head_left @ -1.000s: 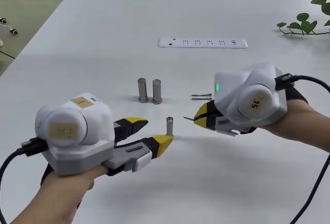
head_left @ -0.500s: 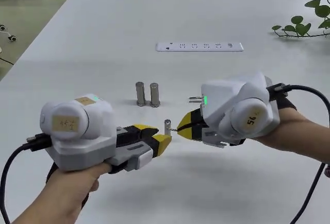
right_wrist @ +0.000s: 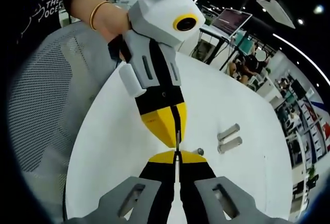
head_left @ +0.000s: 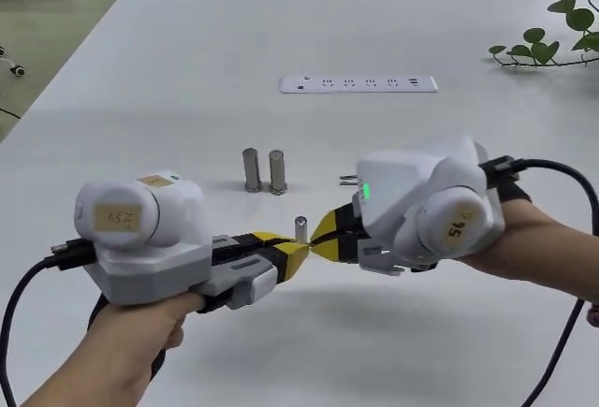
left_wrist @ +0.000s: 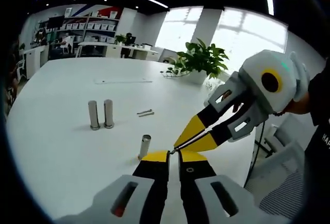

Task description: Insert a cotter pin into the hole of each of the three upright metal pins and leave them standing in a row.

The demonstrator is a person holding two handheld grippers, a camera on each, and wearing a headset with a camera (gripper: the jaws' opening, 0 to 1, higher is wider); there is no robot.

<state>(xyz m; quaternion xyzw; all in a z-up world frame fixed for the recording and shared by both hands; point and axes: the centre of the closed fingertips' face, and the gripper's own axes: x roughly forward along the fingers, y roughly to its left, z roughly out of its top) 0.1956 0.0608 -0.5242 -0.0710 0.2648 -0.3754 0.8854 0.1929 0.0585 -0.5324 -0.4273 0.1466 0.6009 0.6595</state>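
Yellow on yellow, head view: found left hand-held gripper (head_left: 292, 250), agape a second before, closed tip to tip against right hand-held gripper (head_left: 325, 232) beside the lone upright metal pin (head_left: 300, 229) on the table (head_left: 187, 70). Judged a regrip; insertion pending. Left gripper view: saw cotter pin (left_wrist: 180, 145) pinched by both, apparently. Right gripper view: traced its long axis tip to tip, wide of the metal pin.
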